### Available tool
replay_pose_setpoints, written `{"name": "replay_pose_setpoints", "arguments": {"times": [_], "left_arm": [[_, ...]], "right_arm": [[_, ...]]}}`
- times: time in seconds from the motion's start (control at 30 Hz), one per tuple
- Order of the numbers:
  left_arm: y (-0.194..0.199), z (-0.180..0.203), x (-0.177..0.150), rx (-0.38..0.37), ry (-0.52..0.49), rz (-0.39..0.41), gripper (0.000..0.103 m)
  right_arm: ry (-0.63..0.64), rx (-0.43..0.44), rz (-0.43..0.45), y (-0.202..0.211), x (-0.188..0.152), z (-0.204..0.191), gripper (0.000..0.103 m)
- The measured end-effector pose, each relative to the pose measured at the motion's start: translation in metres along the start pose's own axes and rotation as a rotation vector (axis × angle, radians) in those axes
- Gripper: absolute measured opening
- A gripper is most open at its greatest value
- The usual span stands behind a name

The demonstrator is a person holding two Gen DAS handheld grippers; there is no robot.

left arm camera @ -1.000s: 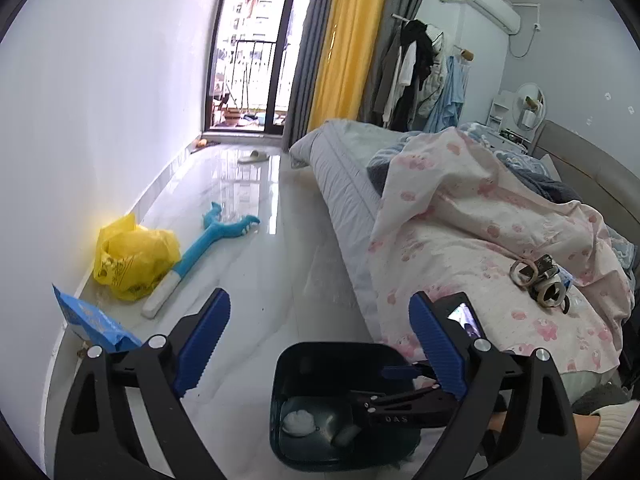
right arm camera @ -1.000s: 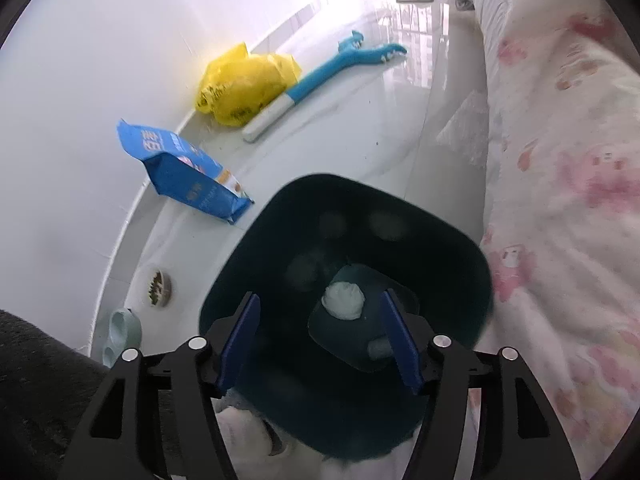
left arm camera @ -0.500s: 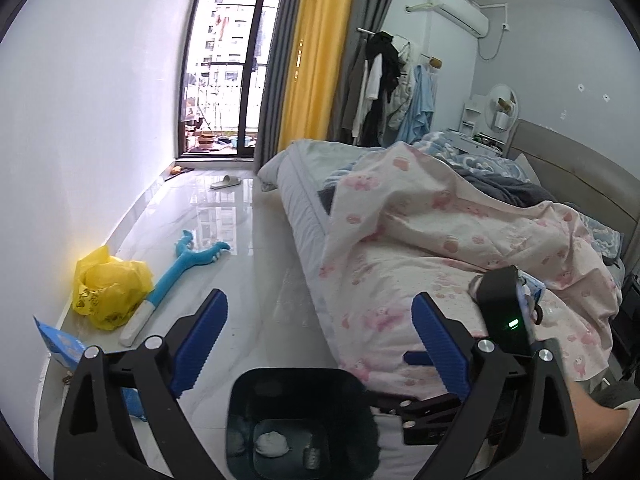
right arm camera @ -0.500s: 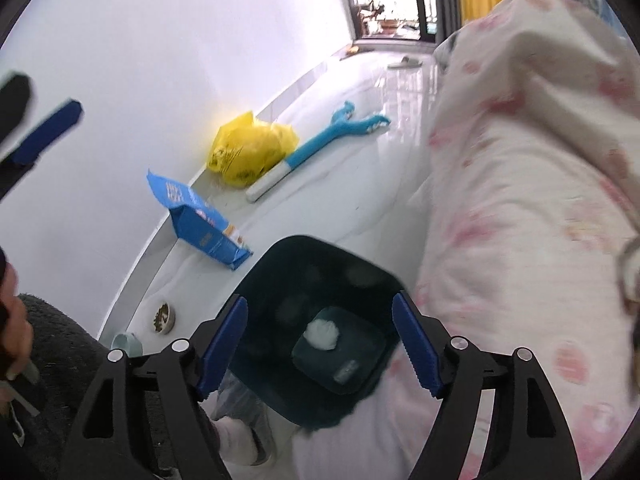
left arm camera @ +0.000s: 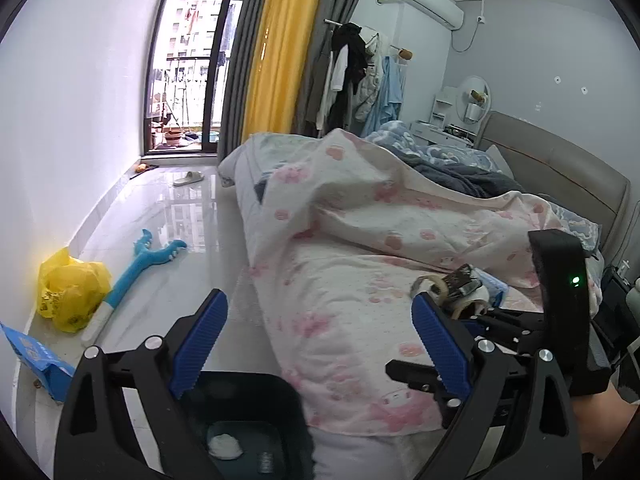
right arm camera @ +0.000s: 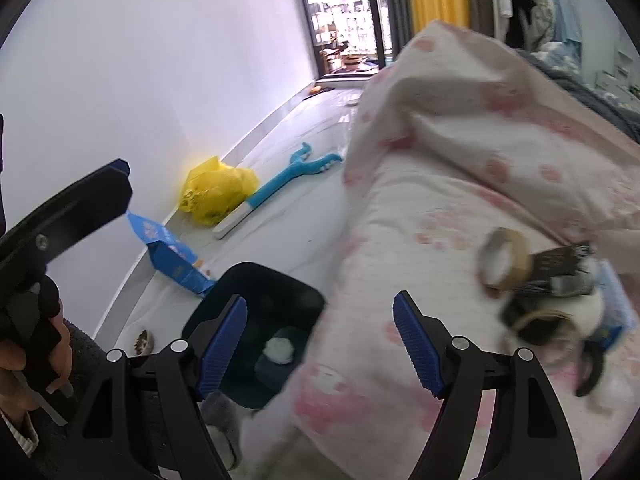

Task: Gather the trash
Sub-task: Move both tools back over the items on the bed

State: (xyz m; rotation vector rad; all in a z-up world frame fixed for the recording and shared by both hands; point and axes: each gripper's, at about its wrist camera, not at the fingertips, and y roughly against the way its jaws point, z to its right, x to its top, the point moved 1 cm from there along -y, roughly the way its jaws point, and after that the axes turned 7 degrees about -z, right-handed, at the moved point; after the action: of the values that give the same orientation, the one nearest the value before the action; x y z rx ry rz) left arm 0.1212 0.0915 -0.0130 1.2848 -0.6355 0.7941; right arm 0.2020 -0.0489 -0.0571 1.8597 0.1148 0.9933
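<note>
From the left wrist view, the left gripper [left arm camera: 318, 340] has its blue fingers wide apart with nothing between them, and the dark bin [left arm camera: 256, 424] sits on the floor at six o'clock with a white wad [left arm camera: 225, 446] inside (beside the bed's pink blanket [left arm camera: 360, 272]). From the right wrist view, the right gripper [right arm camera: 320, 346] is also spread wide and empty, the bin [right arm camera: 256, 320] is at seven o'clock, and a tape roll [right arm camera: 503, 259] lies among blurry clutter on the blanket at three o'clock.
</note>
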Motion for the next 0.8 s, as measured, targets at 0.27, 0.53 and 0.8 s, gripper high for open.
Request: {"name": "replay_pose_setpoints", "arguments": {"times": [0.27,0.53,0.8], "left_arm": [[-0.025,0.028,-0.002,-0.044,0.02,-0.037,0.095],[-0.053,0.056,-0.007,-0.099,0.047,-0.084,0.095],[-0.076,0.089,-0.013,-0.151,0.024,-0.115,0.095]], "right_arm": [[-0.069,-0.068,0.034,0.03,-0.017,0.051,0.079],[-0.145,-0.141,0.07,0.055,-0.034,0.1,0.083],[-0.224,-0.224,0.095,0.07,-0.056,0.148,0.086]]}}
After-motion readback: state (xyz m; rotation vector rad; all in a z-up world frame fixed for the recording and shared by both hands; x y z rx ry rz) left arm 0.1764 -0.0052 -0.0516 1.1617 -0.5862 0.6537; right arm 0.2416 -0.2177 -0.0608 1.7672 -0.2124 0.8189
